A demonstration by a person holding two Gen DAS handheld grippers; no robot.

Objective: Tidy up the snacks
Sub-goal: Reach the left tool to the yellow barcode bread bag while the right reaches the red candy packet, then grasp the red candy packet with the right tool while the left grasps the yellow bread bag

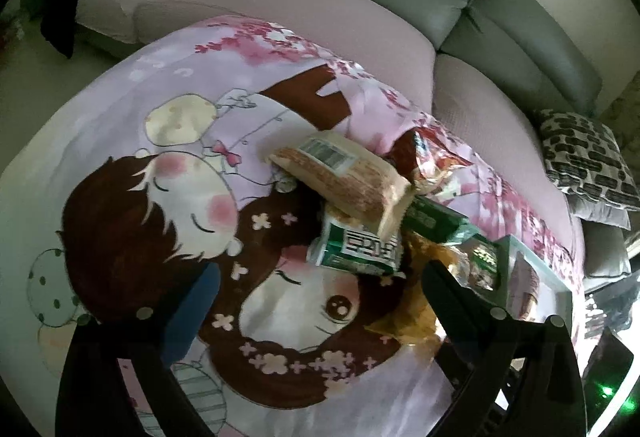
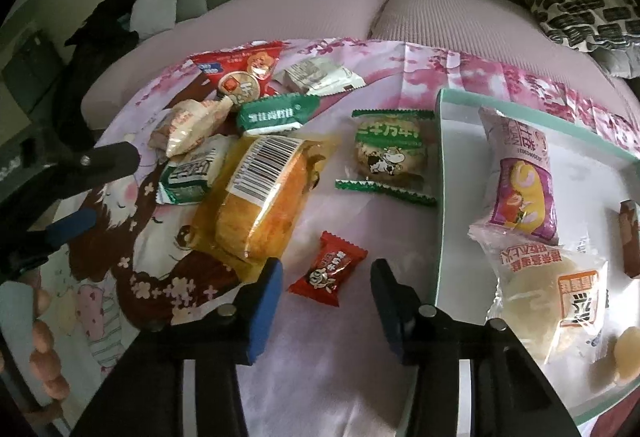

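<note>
Between your right gripper (image 2: 325,287) jaws — spread wide, empty — lies the red candy (image 2: 328,269) on the cloth | close square across its wrapper, lift, carry to the tray (image 2: 440,173) just beside | left gripper (image 1: 316,301) jaws parted — empty

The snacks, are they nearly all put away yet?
Not yet. A few packets, like the purple-wrapped cake, already lie in the white tray. Both tools are open and hold nothing: the right tool hovers around the small red candy, probably next. Still out on the cartoon cloth are the orange bread, the cow cookie and the pile behind them.
</note>
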